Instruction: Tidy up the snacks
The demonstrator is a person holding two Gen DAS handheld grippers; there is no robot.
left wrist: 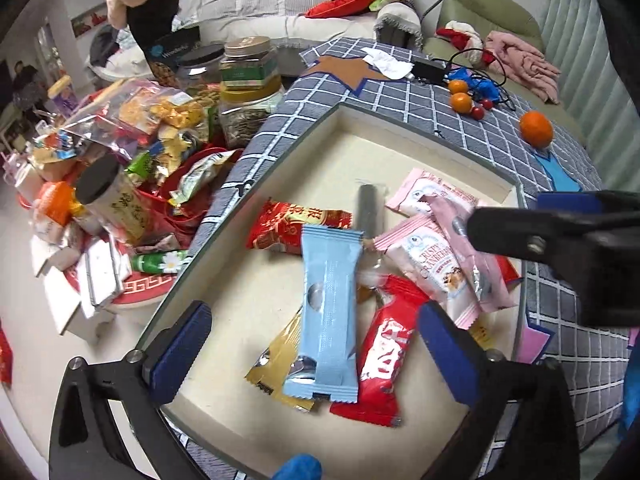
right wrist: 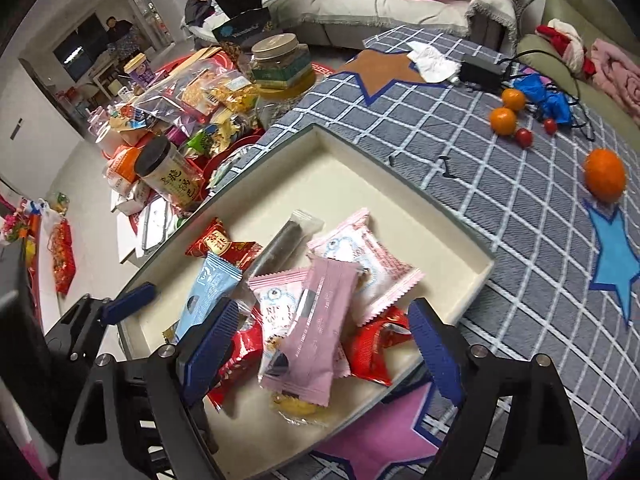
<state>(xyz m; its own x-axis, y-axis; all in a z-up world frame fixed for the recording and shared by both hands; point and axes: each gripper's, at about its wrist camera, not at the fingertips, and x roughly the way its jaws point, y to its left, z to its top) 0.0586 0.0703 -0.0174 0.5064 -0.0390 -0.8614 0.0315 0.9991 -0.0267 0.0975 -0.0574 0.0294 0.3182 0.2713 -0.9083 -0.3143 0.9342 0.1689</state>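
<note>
Snack packets lie heaped in a shallow cream tray set on a blue checked cloth. Left wrist view: a light-blue stick packet lies uppermost in the tray, across a gold packet and a red packet; behind it are a red-and-gold packet, a dark roll in clear wrap and pink cranberry packets. The left gripper stands with its blue-padded jaws spread wide either side of the light-blue packet, pressing on nothing. Beyond the tray's left edge stand a lidded jar of seeds, a clear bag of sweets and a black-lidded tub; an orange rests on the cloth at right. Right wrist view: a plain pink stick packet lies on top of the pink cranberry packets, with red packets beneath and the light-blue packet to the left, all inside the tray. The right gripper has its jaws wide apart, flanking the pink packet without pinching it. A finger of the left gripper shows over the tray's near-left rim.
</note>
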